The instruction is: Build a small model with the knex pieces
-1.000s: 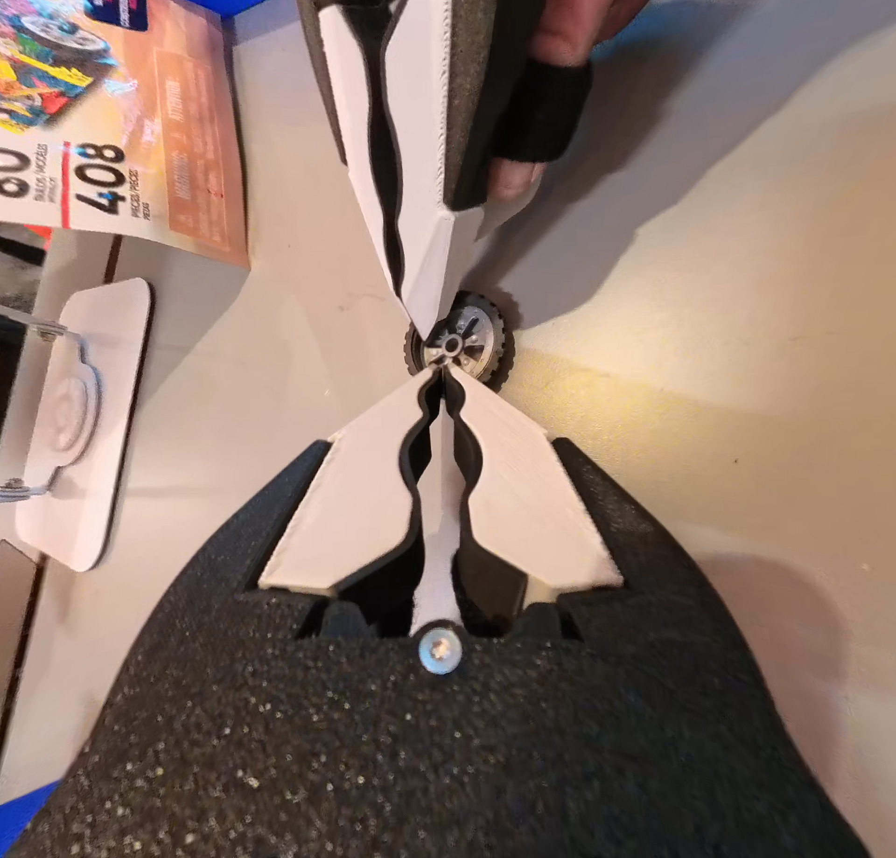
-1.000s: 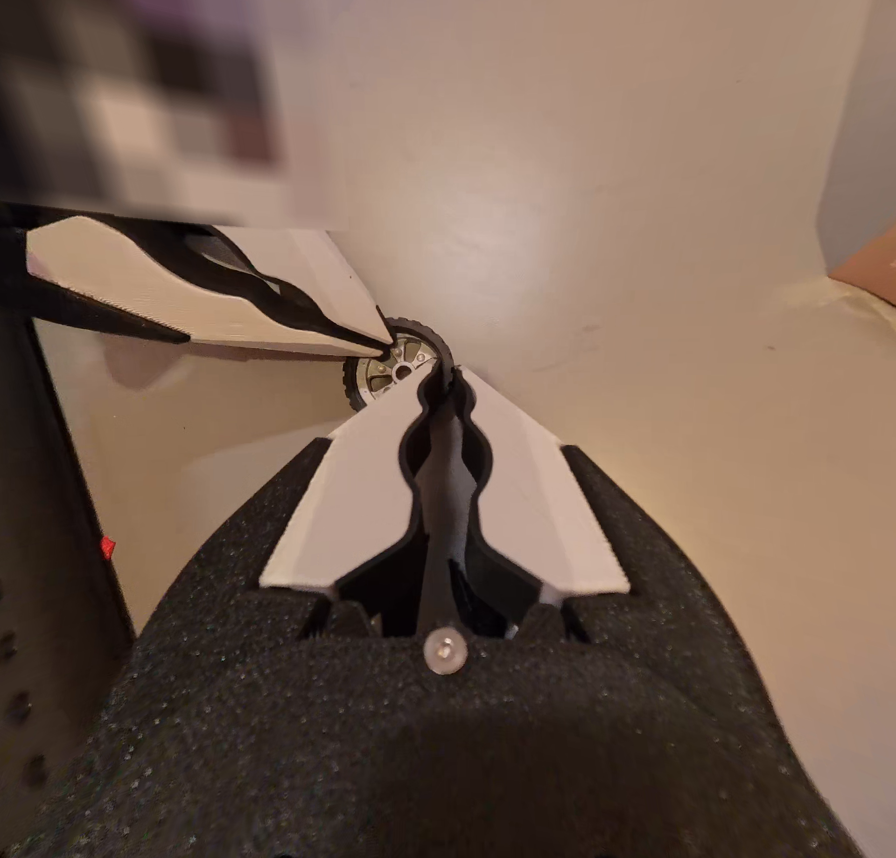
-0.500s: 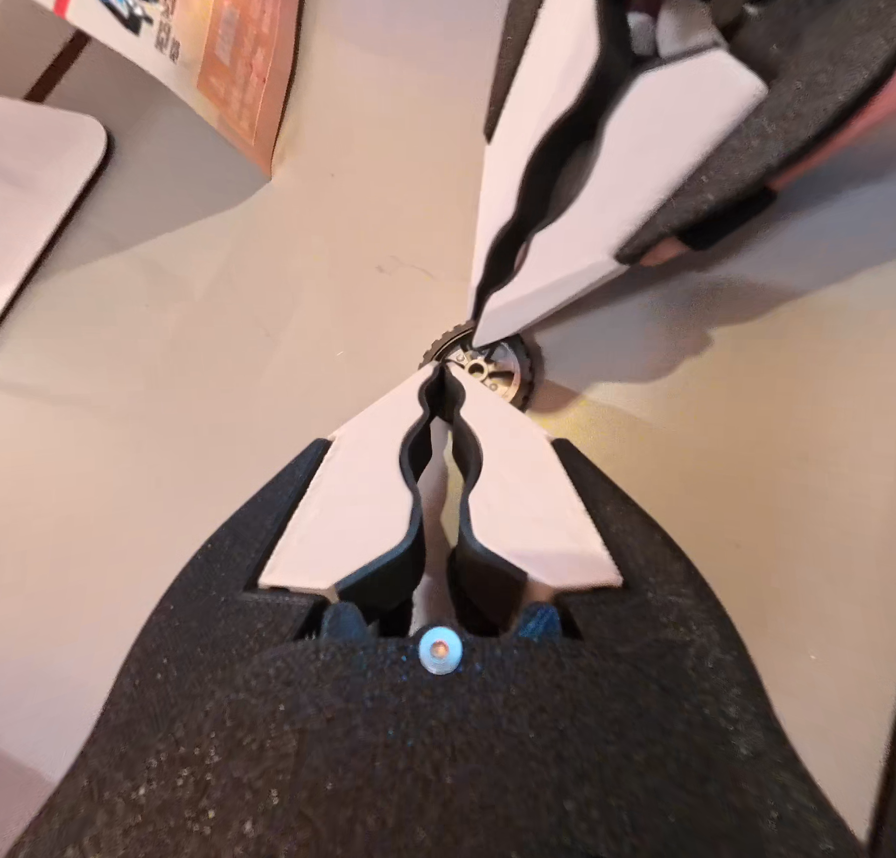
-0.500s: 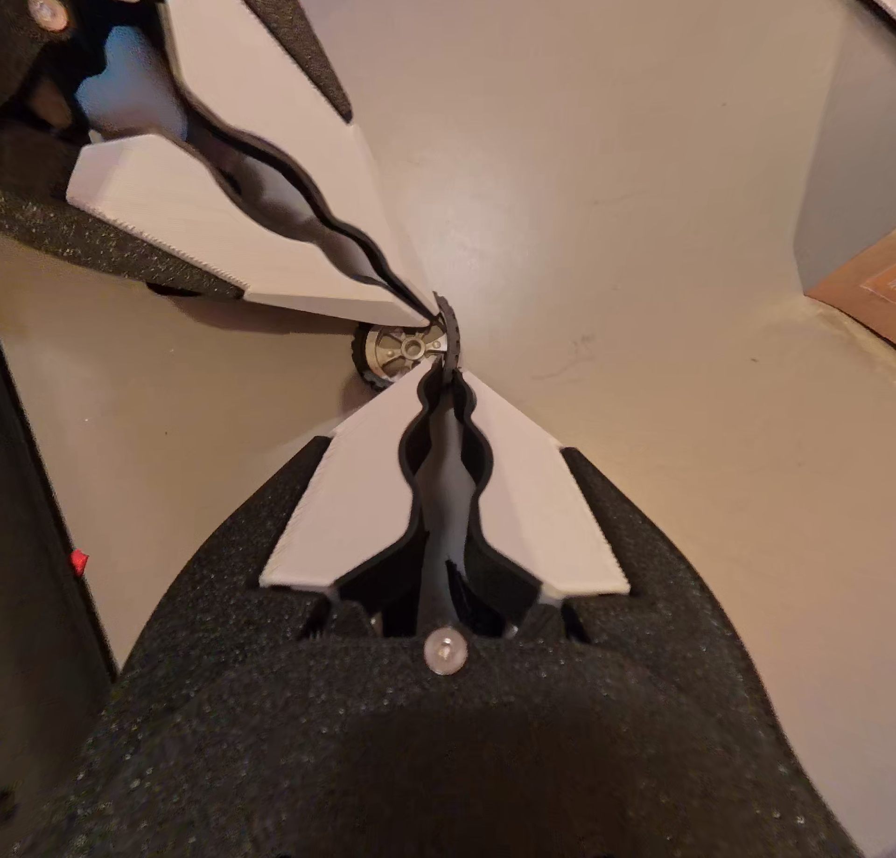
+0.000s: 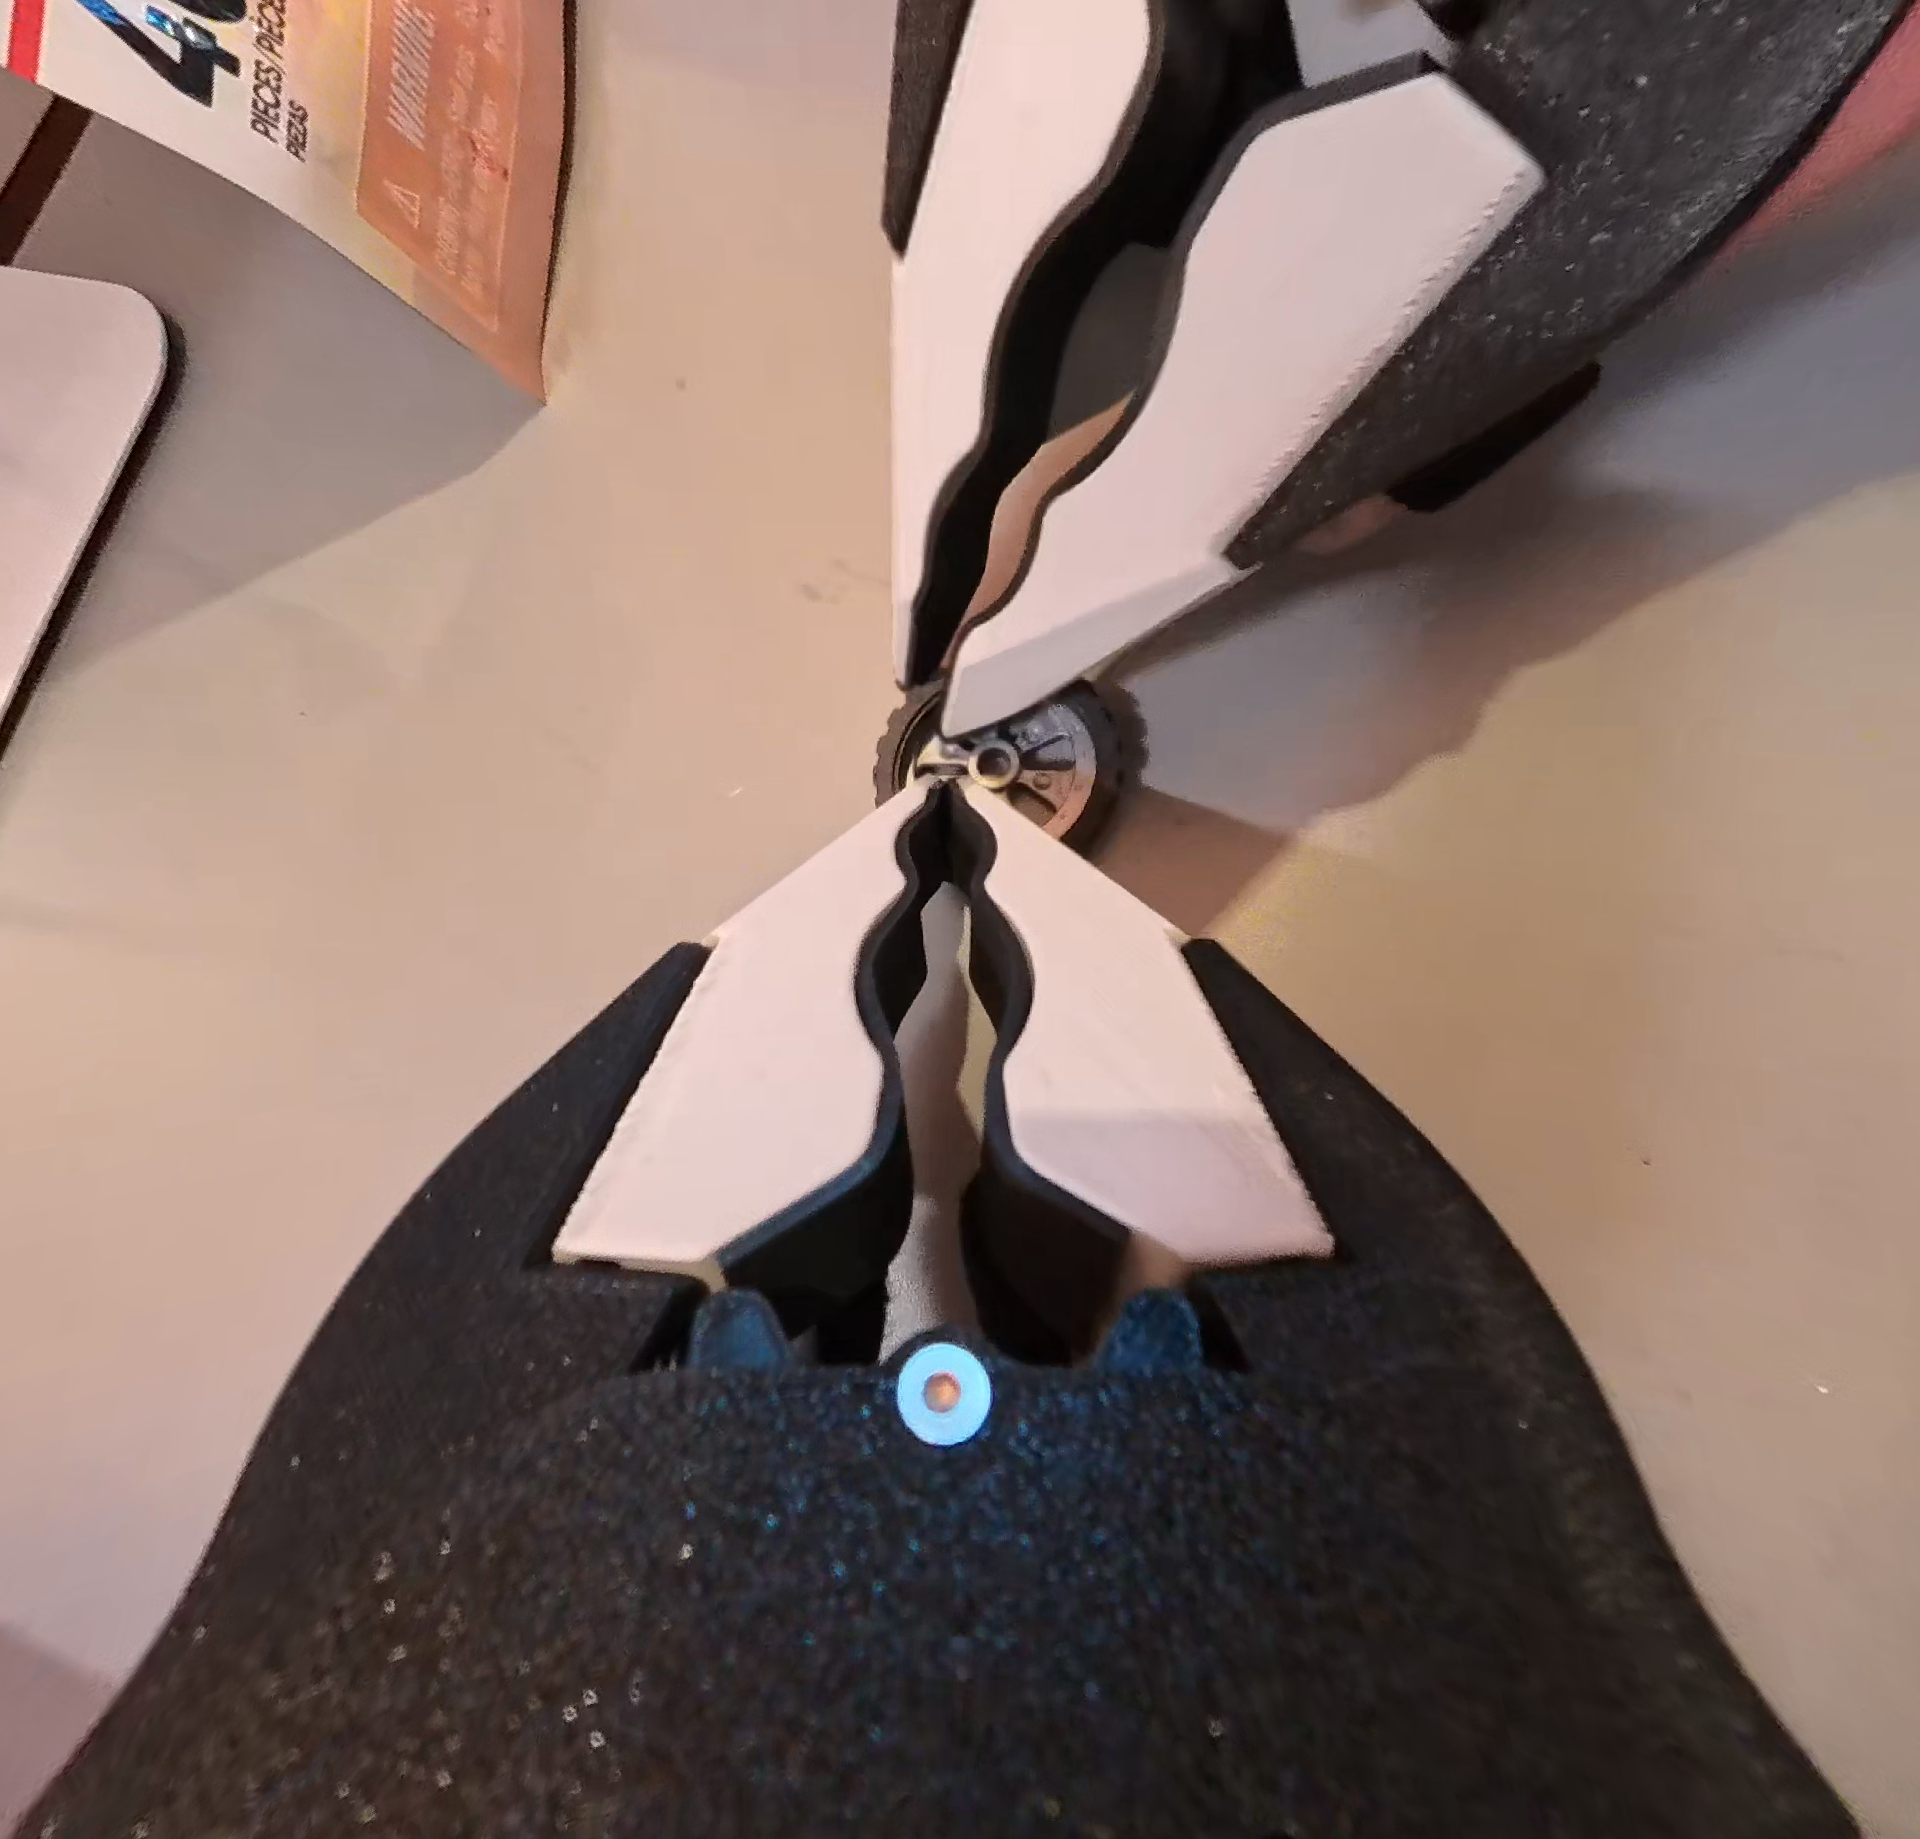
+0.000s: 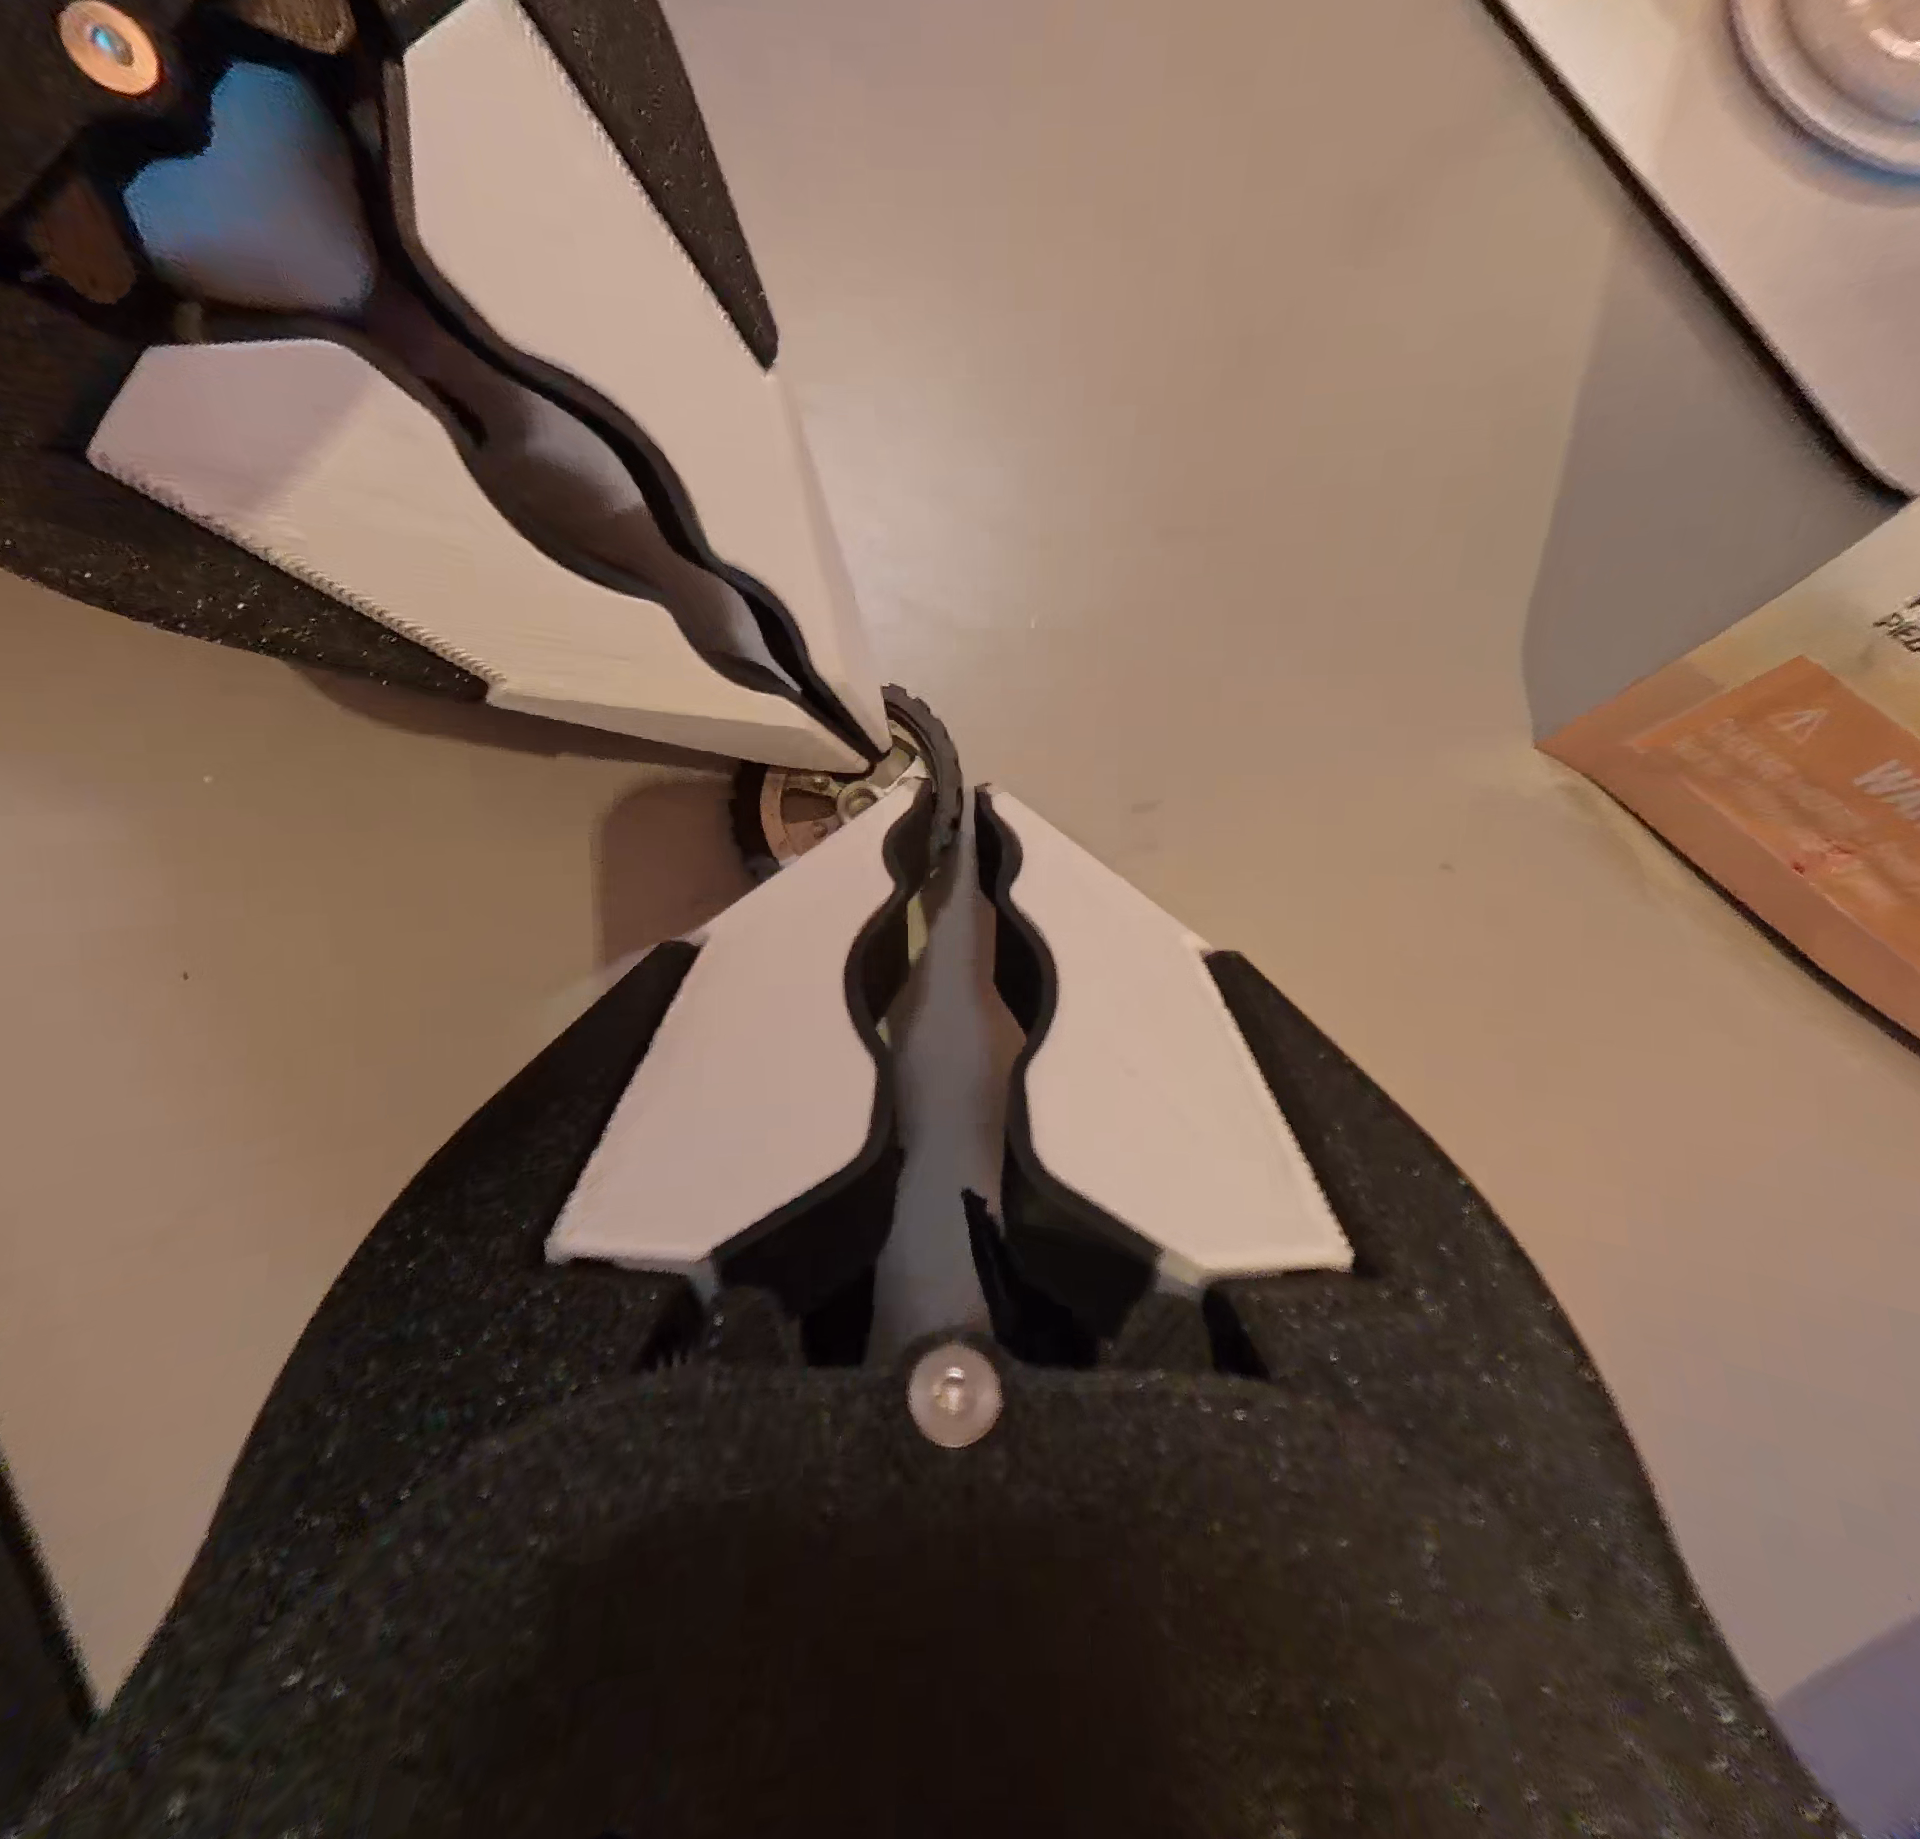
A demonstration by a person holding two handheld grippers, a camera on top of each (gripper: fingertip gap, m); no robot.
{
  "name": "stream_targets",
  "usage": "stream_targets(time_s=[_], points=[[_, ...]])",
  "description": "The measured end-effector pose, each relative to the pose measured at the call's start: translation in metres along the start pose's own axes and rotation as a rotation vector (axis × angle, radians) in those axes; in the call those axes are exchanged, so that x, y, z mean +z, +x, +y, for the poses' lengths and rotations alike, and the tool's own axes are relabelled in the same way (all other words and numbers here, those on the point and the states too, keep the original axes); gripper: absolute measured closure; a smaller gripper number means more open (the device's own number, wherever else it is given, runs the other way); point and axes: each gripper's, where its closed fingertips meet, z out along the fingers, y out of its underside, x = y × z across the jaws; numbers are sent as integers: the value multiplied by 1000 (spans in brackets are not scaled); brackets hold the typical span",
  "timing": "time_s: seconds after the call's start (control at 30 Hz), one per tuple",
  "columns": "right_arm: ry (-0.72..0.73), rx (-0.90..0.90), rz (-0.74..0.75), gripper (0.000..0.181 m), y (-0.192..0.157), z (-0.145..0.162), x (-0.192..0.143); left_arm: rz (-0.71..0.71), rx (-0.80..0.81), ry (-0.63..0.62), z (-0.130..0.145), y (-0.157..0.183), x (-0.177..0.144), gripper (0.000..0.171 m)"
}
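Plainly, the small wheel (image 5: pixel 1039 766) sat between the two sets of tongs, hub face turned up toward both cameras, so its axle stood roughly upright to the surface (image 5: pixel 416 854). We could not tell whether it rested on the surface or hung just above it.

The left tongs (image 5: pixel 940 802) were closed narrow, tips together at the near edge of the grey hub and seemingly pinching its rim. The right tongs (image 6: pixel 951 807) were also narrow, nipping the black tyre (image 6: pixel 940 761) between their tips. The two pairs met tip to tip from opposite sides, equally near.

A printed cardboard box (image 5: pixel 457 179) lay toward the far left corner, with a white board (image 5: pixel 62 439) at the left edge.

One second before, the tyre had sat evenly round the hub; now one side stood pulled up clear of it. The right tongs had swung from straight across to the far right side.
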Motion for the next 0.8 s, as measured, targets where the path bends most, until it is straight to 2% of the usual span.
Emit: stream_targets(time_s=[0.23, 0.57, 0.8], points=[[12, 8, -71, 175, -1, -5, 7, 11, 19, 4, 0, 0, 0, 171], [12, 299, -231, 176, 1, -6, 9, -33, 119, 1, -1, 3, 2, 171], [-84, 272, -223, 176, 4, -7, 12, -70, 152, 2, -2, 0, 5, 171]])
